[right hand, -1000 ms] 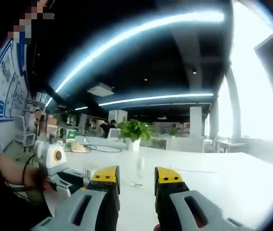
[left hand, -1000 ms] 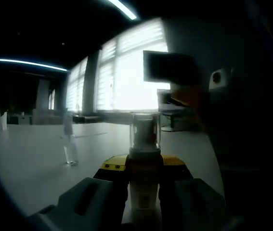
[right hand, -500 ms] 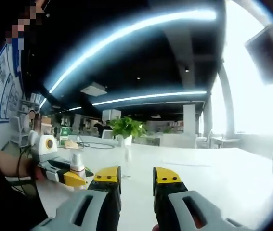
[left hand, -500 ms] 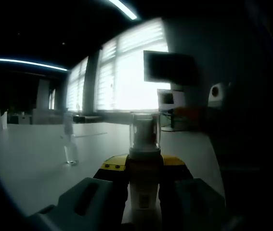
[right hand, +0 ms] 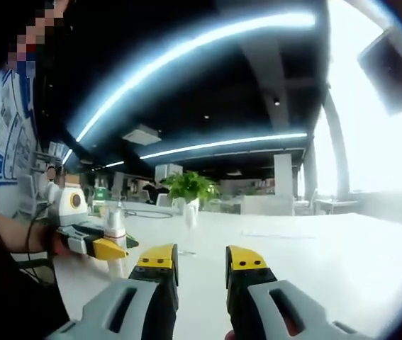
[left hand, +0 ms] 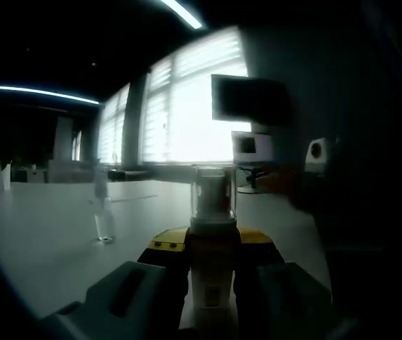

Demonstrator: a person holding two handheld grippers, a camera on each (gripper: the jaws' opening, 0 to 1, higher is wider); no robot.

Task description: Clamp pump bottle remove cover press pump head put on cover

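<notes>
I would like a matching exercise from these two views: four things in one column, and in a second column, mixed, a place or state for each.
Things:
1. pump bottle
2. small clear bottle
3. right gripper
4. potted plant

Places or states:
A. open, nothing between its jaws
B. far off on the white table, green leaves
C. clamped in the left gripper, clear cover on
D. standing alone on the table, left of the clamped one

Pairs: 1-C, 2-D, 3-A, 4-B
</notes>
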